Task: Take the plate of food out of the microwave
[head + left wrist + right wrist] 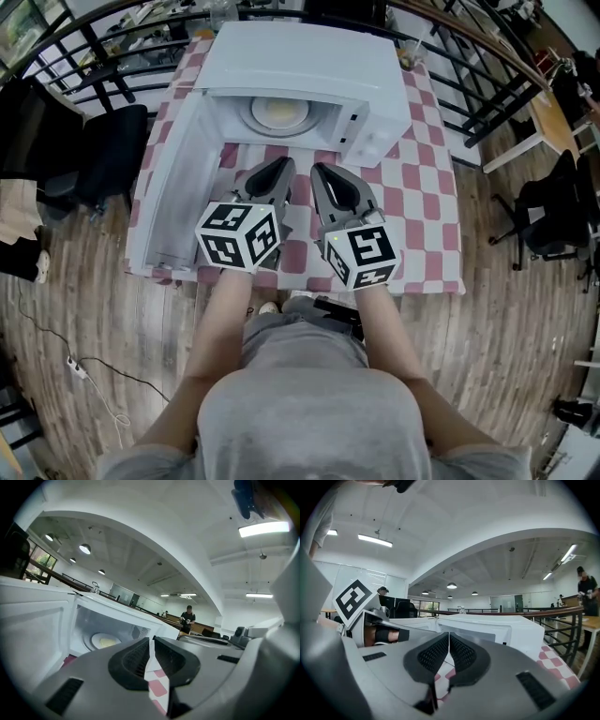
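Observation:
A white microwave [309, 70] stands on the checked table, its door [173, 192] swung open to the left. Inside on the turntable sits a white plate with pale yellow food [279, 114], which also shows in the left gripper view as the plate [104, 641]. My left gripper [274, 169] hovers in front of the opening, jaws shut with nothing between them; the left gripper [152, 643] points at the microwave's right part. Beside it my right gripper [323, 172] is shut and empty too. The right gripper [449, 637] faces the microwave's control side [487, 632].
The table carries a pink-and-white checked cloth [422, 197]. Black railings [487, 84] run behind and to the right. A black chair [108, 155] stands left of the table, another chair [553, 216] at right. A person [188, 619] stands far off in the room.

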The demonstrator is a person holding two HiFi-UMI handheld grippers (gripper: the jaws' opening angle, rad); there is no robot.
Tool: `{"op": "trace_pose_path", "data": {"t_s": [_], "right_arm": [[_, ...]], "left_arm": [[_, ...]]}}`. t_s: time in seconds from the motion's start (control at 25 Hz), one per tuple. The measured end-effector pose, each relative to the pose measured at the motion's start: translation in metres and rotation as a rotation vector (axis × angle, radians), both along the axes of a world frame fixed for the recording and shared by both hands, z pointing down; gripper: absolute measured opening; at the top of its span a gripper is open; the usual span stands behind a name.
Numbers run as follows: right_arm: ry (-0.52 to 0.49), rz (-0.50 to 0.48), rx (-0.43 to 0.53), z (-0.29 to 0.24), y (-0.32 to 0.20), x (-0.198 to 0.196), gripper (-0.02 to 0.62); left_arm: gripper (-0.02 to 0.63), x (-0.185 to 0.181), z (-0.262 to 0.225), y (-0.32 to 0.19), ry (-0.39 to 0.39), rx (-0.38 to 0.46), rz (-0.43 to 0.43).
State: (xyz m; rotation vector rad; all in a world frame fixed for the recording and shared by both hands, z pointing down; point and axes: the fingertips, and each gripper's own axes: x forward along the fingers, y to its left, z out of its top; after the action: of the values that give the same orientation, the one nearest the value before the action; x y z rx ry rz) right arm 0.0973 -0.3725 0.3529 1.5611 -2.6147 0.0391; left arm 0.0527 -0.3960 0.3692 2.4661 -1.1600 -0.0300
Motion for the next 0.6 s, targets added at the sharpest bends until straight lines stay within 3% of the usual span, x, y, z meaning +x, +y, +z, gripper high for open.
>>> {"op": "trace_pose_path", "data": {"t_s": [0.12,0.4,0.6], "right_arm": [[-0.006,-0.015,-0.006,0.001,-0.016,0.005,0.028],[-0.013,-0.056,-0.007,0.005,-0.040,0.008,0.028],[-0.014,-0.078,-0.012,0.009,-0.046,0.010,0.028]], "left_arm": [[0.112,0.003,0.003,-0.013,0.026,-0.029,-0.003],[0.249,0.007,0.008,-0.032,0.122,-0.078,-0.025],[0.293,0.007,0.013,-0.037,0.223,-0.113,-0.044]]}}
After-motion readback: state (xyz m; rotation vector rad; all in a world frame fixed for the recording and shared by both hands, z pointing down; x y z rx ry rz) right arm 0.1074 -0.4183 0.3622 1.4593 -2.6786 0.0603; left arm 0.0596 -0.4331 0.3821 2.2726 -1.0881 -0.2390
